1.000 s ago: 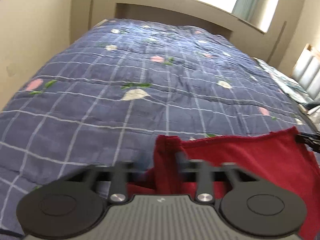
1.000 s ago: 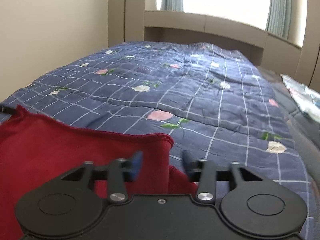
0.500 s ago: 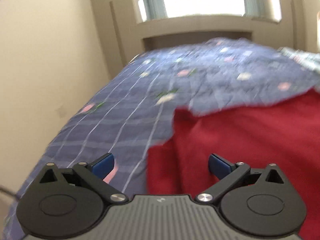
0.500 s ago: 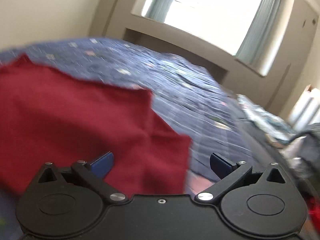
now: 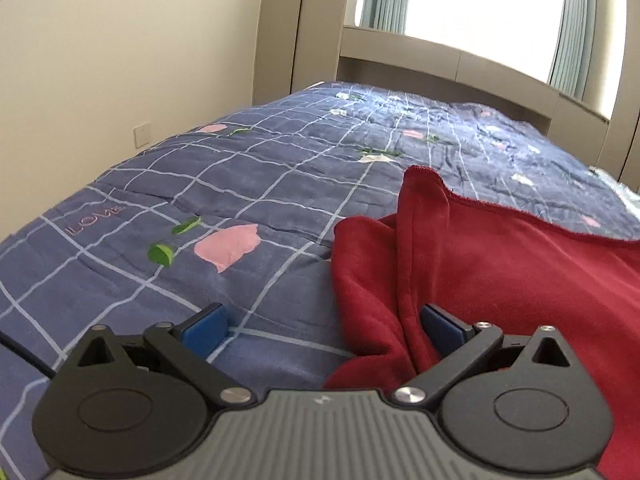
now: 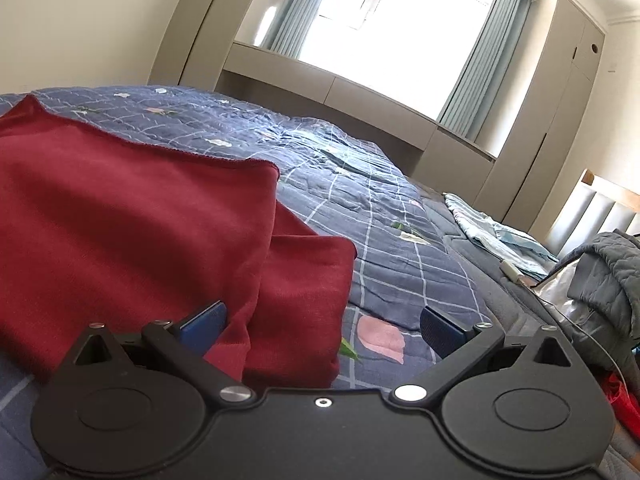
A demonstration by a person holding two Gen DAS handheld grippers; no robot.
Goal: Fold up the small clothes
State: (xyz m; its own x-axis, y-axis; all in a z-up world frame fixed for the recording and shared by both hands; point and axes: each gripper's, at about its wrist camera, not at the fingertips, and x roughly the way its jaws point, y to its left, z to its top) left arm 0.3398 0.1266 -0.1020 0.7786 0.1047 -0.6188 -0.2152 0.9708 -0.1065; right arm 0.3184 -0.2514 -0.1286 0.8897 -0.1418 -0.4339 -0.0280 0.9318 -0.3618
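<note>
Both the left gripper [image 5: 324,322] and right gripper [image 6: 324,322] are hanging wide open, holding nothing; the red garment [image 5: 500,272] is lying bunched on the bed [image 5: 240,184], so its loose folds are risking uneven creases.

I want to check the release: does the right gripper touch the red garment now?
Cannot tell. In the right wrist view the right gripper stands open over the red garment, but its left pad overlaps the cloth.

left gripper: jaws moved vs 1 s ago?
Yes. The left gripper has just been opening off the red garment, which lies on the quilt.
</note>
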